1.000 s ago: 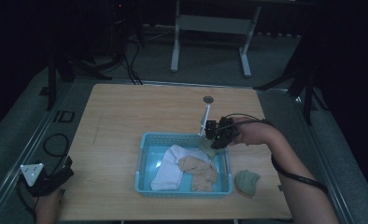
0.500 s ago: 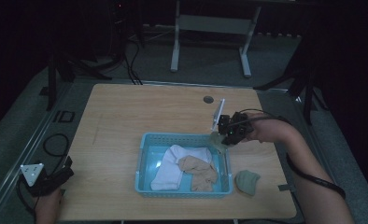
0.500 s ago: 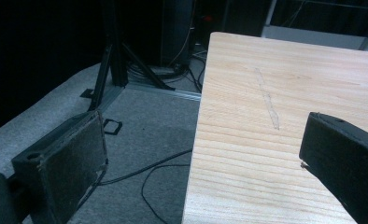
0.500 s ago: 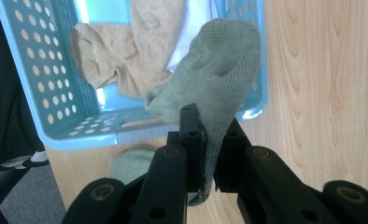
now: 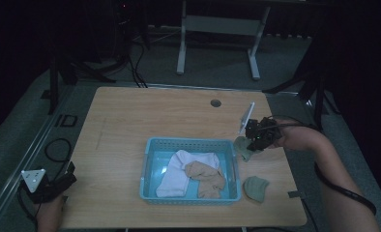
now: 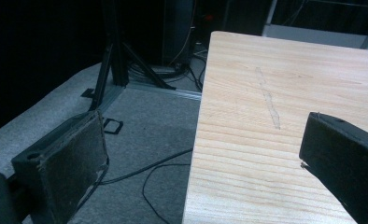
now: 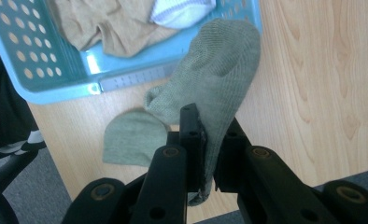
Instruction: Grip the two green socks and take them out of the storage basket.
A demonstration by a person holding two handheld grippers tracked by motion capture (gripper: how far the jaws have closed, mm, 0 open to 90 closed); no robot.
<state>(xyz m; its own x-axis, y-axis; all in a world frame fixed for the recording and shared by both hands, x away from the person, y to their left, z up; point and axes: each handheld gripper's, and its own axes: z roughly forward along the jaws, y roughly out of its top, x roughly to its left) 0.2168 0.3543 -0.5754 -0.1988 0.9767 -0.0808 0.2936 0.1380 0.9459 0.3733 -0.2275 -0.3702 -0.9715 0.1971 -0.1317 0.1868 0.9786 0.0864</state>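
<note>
Pinching a grey-green sock [image 7: 219, 79] between closed jaws, the right gripper [image 5: 257, 140] hangs over the table [image 5: 145, 116] near its right edge, just right of the blue basket [image 5: 152, 145] — the sock dangles off the pads beside the basket's right wall. A second grey-green sock [image 5: 256, 188] lies flat near the table's front right corner. Basket holds a white sock [image 5: 181, 169] and a tan sock [image 5: 205, 176]. Left gripper [image 5: 46, 186] sits off the table's front left corner — jaws wide, nothing between them.
</note>
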